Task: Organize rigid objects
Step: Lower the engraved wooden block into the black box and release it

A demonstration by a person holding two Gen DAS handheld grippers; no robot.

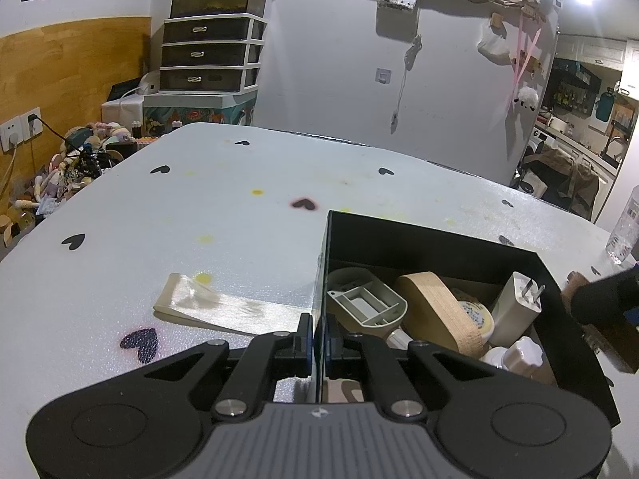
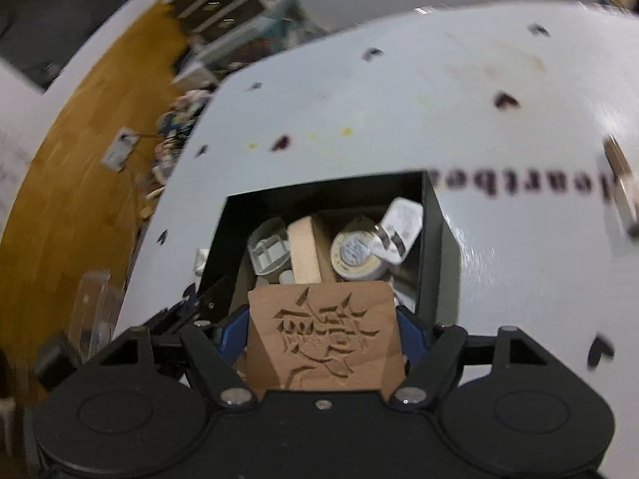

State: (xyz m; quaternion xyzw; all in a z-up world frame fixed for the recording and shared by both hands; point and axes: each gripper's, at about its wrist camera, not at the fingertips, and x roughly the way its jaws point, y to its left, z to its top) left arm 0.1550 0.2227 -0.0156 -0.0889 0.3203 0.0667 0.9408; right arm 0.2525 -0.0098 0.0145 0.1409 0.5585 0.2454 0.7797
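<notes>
An open black box (image 1: 439,239) stands on the white heart-print table (image 1: 199,207). It holds a grey plastic piece (image 1: 363,303), an oval wooden piece (image 1: 439,311), a tape roll (image 1: 477,315), a white plug charger (image 1: 515,303) and a white cap (image 1: 523,353). My left gripper (image 1: 319,337) is shut on the box's left wall. In the right wrist view, my right gripper (image 2: 321,319) is shut on a carved wooden block (image 2: 323,343), held over the near edge of the box (image 2: 433,231). The picture is blurred.
A flat clear plastic strip (image 1: 215,303) lies left of the box. A clear bottle (image 1: 625,227) stands at the table's right edge. A metallic bar (image 2: 619,187) lies to the right. Clutter fills the floor (image 1: 60,175) beyond the left edge.
</notes>
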